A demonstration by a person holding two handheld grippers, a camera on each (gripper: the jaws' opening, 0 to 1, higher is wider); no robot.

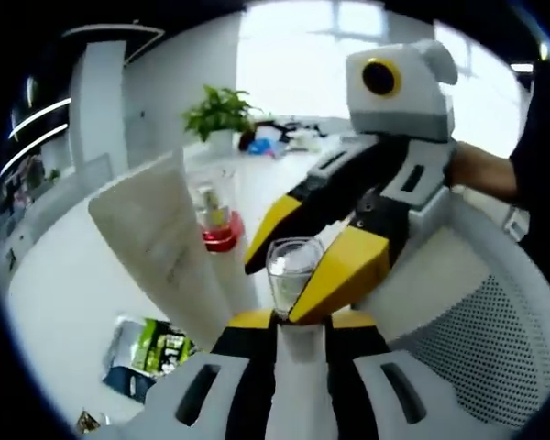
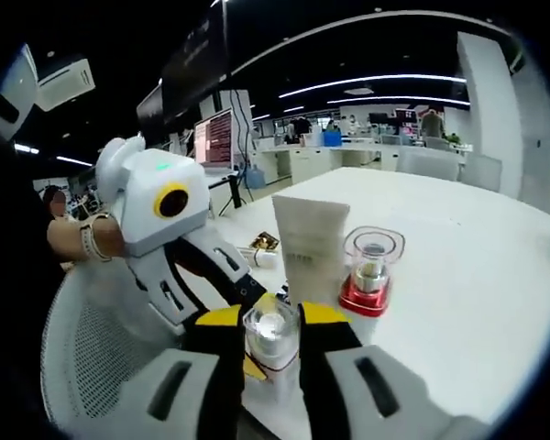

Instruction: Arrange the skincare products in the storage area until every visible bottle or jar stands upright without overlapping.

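Both of your tools hold the same small clear bottle with a clear cap (image 2: pixel 271 335). Your right gripper (image 2: pixel 273 341) has its yellow tips closed on it, and your left gripper (image 1: pixel 298 325) pinches it too. The tall white tube (image 2: pixel 310 246) and the red-based clear jar (image 2: pixel 370 273) stand at 12 o'clock. I think you are mid-handover. Next, let one tool go and stand the bottle beside them, not touching.

An open-plan office: desk rows, a monitor (image 2: pixel 214 137), ceiling strip lights (image 2: pixel 376 81).
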